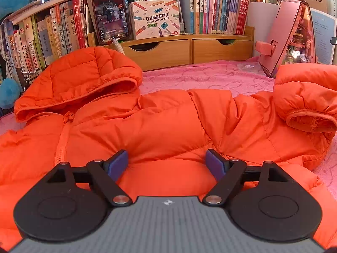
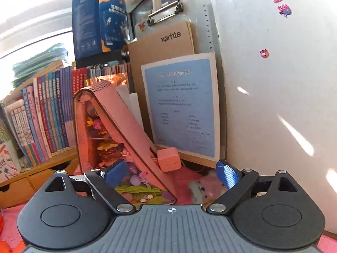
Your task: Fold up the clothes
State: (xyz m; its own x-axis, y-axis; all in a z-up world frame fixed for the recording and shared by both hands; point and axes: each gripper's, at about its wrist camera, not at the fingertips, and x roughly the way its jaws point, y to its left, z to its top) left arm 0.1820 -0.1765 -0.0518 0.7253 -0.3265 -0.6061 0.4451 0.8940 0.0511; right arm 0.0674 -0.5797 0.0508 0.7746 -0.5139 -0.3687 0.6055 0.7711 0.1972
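Both claws stand open: left gripper (image 1: 167, 160) should pinch jacket (image 1: 160, 126) fabric squarely, right gripper (image 2: 171, 174) idle.

Books (image 1: 42, 40), phone (image 1: 111, 12), pink model house (image 2: 113, 135).

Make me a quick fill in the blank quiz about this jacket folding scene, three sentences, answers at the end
1. The puffer jacket lying on the pink blanket is ____ in colour.
2. The left gripper hovers over the jacket with its jaws ____.
3. The phone leans against the books with its screen switched ____.

Missing words: orange; open; on
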